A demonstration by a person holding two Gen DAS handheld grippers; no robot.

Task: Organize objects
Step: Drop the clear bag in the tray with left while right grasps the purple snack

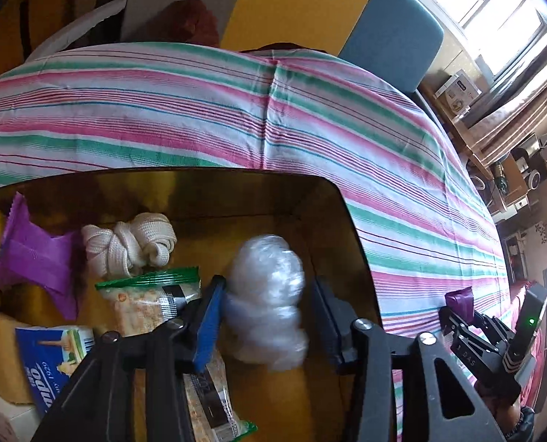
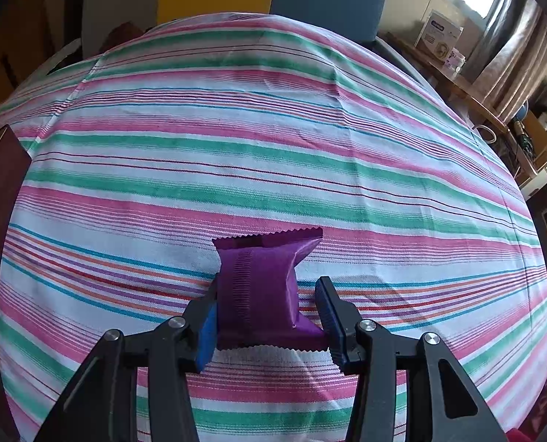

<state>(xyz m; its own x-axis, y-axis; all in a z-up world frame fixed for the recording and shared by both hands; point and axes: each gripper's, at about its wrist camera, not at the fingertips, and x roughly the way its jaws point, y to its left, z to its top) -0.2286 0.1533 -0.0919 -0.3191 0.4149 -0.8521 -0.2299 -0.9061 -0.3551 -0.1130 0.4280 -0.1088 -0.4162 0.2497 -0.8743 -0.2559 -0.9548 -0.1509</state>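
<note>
The tidying looks nearly done. The box [image 1: 321, 199] in the lower half of the left view already holds a rope bundle [image 1: 129, 245], a purple packet [image 1: 34, 261], a cracker bag [image 1: 140, 305] and a blue carton [image 1: 52, 361] at the lower left. The left claw [image 1: 266, 316] is over the box with its jaws apart. A ball of clear plastic [image 1: 266, 298] sits between them, blurry, so it looks let go.

One thing seems left. The right claw [image 2: 269, 316] grips another purple packet [image 2: 262, 287] on the striped cloth [image 2: 273, 147], low in the right view, outside the box.
</note>
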